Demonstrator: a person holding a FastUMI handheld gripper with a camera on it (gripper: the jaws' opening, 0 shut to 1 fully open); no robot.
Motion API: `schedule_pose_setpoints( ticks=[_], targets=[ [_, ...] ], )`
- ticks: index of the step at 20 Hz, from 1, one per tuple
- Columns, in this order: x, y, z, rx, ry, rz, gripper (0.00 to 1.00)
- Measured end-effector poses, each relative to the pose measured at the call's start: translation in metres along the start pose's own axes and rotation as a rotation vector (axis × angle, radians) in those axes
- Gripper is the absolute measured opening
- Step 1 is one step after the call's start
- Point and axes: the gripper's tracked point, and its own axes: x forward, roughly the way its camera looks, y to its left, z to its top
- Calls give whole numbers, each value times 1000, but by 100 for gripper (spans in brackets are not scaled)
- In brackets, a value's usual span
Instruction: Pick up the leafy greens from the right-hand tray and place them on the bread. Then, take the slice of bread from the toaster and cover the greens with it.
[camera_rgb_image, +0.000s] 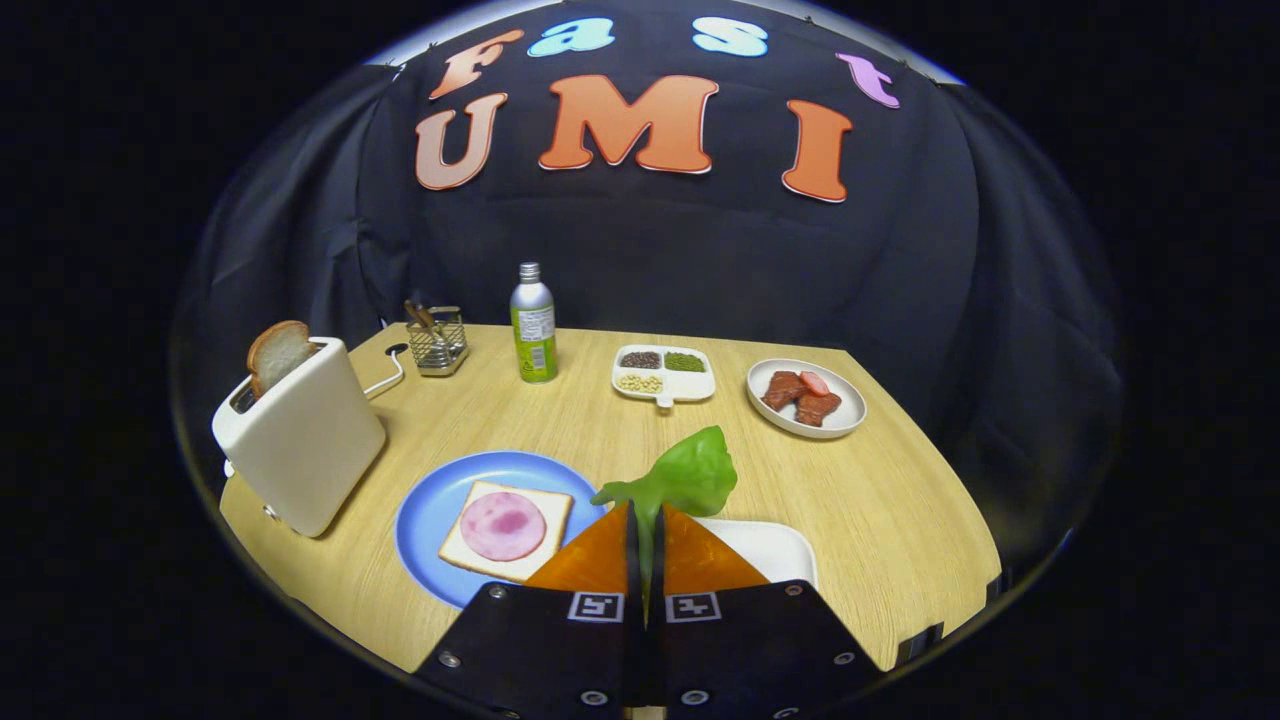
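Leafy greens (680, 480) pinched in hand-held gripper (646, 520), bread (506, 529) alongside

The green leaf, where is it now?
The green leaf is pinched between the gripper fingers, above the white tray, right of the blue plate.

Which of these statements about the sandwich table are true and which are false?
1. The jaws of the gripper are shut on the leafy greens. True.
2. The bread on the blue plate is bare. False: a slice of ham lies on it.
3. A bread slice stands in the toaster. True.
4. The bottle lies on its side. False: it stands upright.
5. The greens already rest on the bread. False: they are held beside the plate, above the white tray.
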Motion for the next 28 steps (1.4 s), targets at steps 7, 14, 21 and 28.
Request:
schedule_pose_setpoints(
  ticks=[7,14,21,28],
  targets=[
    [6,59,7,-35,0,80,1],
    [19,100,1,-57,26,143,1],
    [39,119,-37,-56,127,168,3],
    [51,113,-53,-82,167,139,5]
  ],
)
